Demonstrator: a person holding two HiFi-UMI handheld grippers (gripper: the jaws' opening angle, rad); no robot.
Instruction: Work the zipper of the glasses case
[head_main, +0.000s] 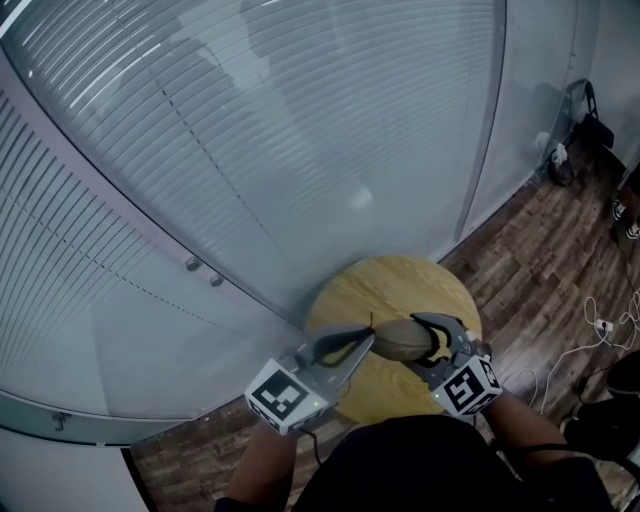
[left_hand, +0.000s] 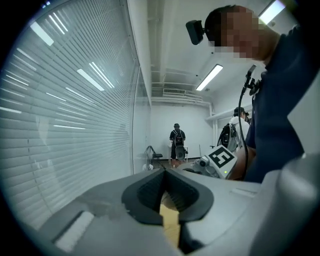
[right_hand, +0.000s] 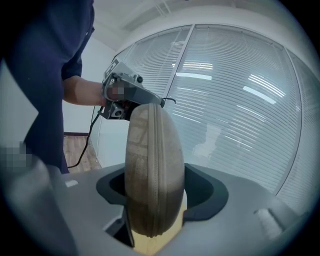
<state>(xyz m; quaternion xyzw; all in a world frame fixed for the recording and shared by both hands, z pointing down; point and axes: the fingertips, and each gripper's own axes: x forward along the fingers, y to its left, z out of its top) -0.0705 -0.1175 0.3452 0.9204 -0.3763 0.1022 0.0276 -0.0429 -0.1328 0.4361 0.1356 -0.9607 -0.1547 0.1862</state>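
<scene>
The tan fabric glasses case (head_main: 400, 340) is held above the round wooden table (head_main: 380, 285), with my right gripper (head_main: 427, 343) shut across its right end. In the right gripper view the case (right_hand: 152, 165) stands on edge between the jaws, its zipper seam running up the middle. My left gripper (head_main: 367, 339) meets the case's left end with its jaws shut. A thin black zipper pull (right_hand: 171, 100) pokes out at its tips. In the left gripper view the left gripper (left_hand: 164, 176) shows closed pads with only table wood behind them.
A glass wall with blinds (head_main: 250, 130) curves behind the table. Wooden floor (head_main: 550, 250) lies to the right, with white cables (head_main: 598, 330) and a folded chair (head_main: 580, 110). Two people (left_hand: 177, 140) stand far off in the left gripper view.
</scene>
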